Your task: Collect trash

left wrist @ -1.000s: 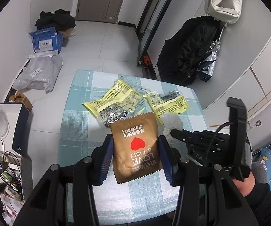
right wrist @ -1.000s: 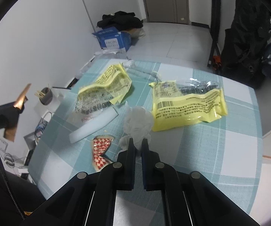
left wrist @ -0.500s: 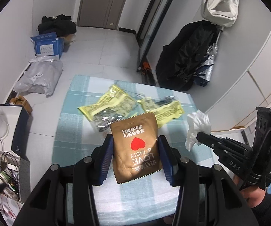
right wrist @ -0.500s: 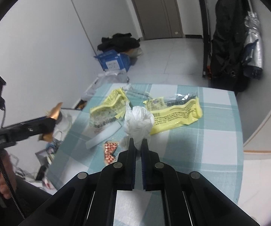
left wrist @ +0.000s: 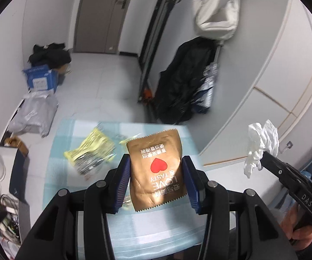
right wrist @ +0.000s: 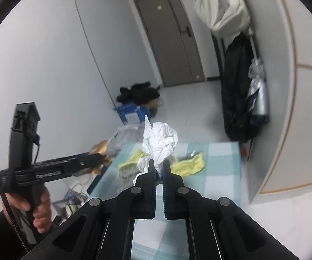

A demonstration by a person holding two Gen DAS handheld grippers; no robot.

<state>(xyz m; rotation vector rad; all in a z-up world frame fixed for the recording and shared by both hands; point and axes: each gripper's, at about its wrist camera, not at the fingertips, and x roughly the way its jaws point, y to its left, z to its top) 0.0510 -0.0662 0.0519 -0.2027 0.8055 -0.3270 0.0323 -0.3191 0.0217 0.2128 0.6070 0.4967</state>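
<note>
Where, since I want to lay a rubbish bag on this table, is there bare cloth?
The checked cloth is bare along its right edge, beside the wall, and across the near end. The far half is crowded: two yellow wrappers lie there side by side. Part of the middle is hidden in both views.

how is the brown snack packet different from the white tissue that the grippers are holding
The brown packet is flat, smooth and printed with a red heart; the white tissue is crumpled and plain. The packet sits between the left gripper's part-open jaws; the right gripper is pinched nearly shut on the tissue. Both are held above the table.
</note>
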